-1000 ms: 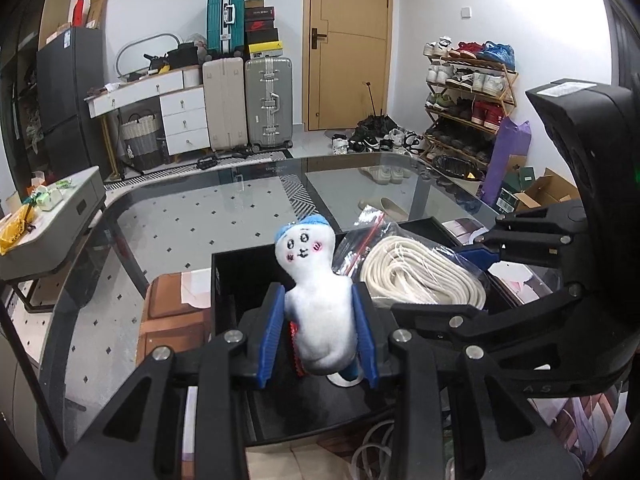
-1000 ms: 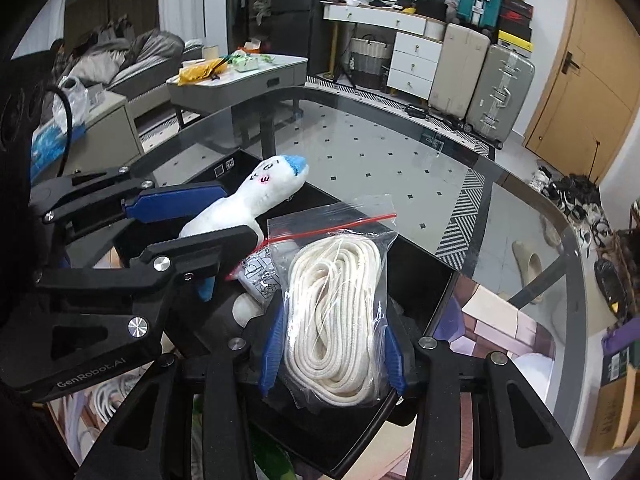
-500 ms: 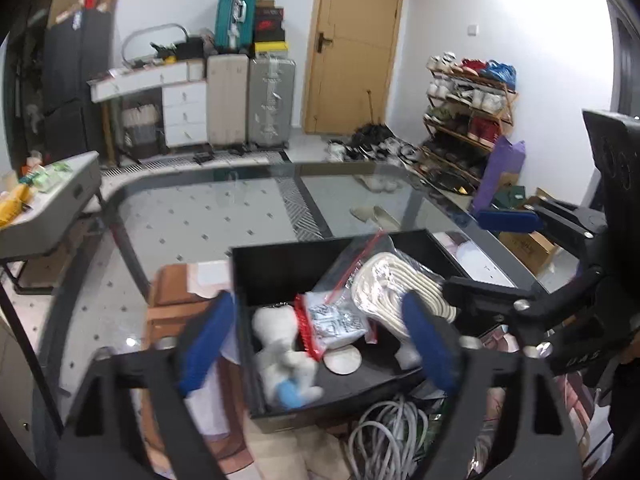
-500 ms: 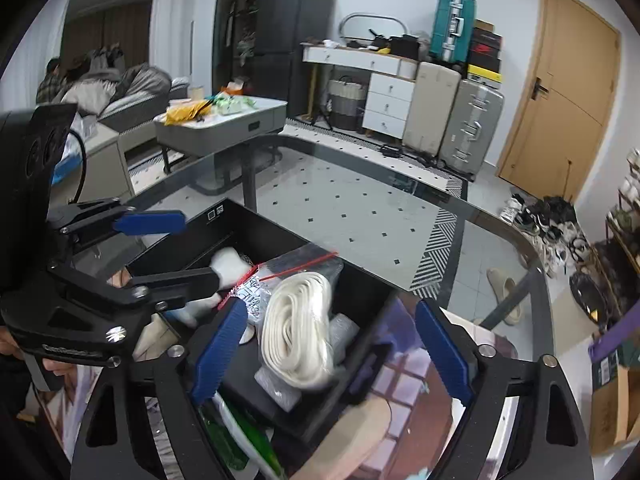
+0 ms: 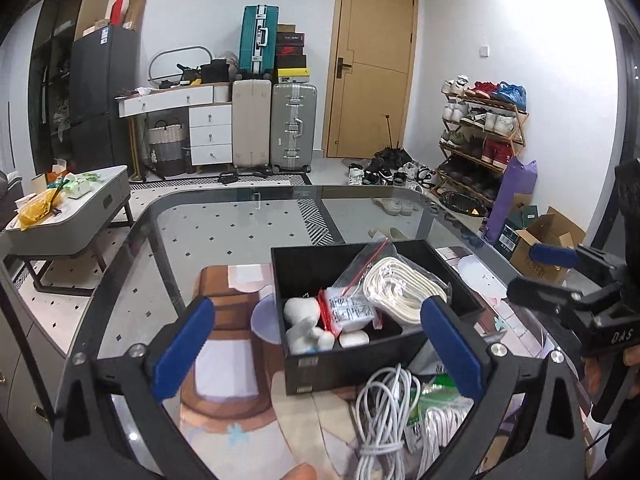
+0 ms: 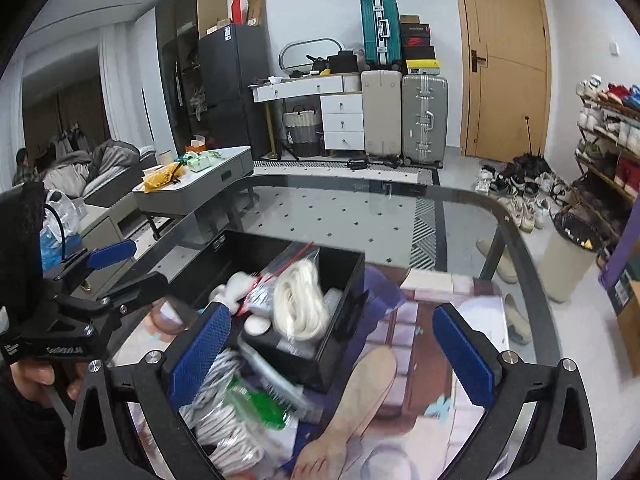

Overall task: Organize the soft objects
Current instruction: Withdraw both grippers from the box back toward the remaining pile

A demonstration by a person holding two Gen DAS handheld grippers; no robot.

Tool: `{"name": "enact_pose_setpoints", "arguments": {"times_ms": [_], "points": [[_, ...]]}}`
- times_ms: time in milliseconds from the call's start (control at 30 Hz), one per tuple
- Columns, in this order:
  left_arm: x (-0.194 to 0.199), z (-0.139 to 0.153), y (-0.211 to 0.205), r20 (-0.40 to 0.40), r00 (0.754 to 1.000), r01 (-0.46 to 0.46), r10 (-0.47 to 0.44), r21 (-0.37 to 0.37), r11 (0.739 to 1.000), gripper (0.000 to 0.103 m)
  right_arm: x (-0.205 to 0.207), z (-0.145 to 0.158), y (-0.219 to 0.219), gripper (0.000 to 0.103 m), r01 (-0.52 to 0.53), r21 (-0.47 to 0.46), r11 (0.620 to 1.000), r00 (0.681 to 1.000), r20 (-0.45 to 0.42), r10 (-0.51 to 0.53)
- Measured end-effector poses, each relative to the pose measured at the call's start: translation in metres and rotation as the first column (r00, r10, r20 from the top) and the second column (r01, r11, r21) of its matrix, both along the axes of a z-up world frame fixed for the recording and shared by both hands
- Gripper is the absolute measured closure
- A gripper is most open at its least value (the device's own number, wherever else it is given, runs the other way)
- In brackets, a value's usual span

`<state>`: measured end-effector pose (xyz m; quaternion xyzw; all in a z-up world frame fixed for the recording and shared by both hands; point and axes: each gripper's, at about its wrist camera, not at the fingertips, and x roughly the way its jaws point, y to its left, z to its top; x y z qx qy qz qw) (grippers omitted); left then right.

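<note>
Both claws gape wide and hold nothing, left gripper [image 5: 320, 346] and right gripper [image 6: 332, 354] above the black box [image 5: 352, 364]; inside the box lie the white plush toy [image 5: 306, 322] and bagged rope [image 5: 400, 290]; white cables [image 5: 384, 420] lie just beside the box.

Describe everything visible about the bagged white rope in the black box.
The white rope is a thick, soft-looking cord coiled in long loops inside a clear zip bag with a red seal strip. It lies tilted along the right side of the black box, leaning on the wall, its bag overlapping a smaller printed packet. No claw touches it.
</note>
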<state>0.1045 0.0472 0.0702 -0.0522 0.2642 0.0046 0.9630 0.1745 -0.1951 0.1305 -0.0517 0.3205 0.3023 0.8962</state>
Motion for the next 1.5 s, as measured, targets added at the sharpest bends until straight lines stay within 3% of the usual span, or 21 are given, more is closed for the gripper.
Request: {"name": "enact_pose_setpoints", "arguments": {"times_ms": [500, 1067, 1500], "points": [[-0.039, -0.018, -0.001, -0.014, 1.0, -0.025, 0.025, 0.025, 0.999, 0.0, -0.058, -0.025, -0.01, 0.001, -0.008, 0.002, 1.0, 0.997, -0.072, 0.008], [-0.055, -0.056, -0.006, -0.076, 0.997, -0.013, 0.018, 0.065, 0.998, 0.0, -0.084, -0.066, 0.015, 0.001, -0.049, -0.001, 0.999, 0.98, -0.193, 0.048], [-0.056, -0.061, 0.008, -0.089, 0.996, -0.018, 0.013, -0.049, 0.999, 0.0, -0.084, -0.087, 0.042, 0.001, -0.03, -0.013, 0.999, 0.962, -0.273, 0.025]]}}
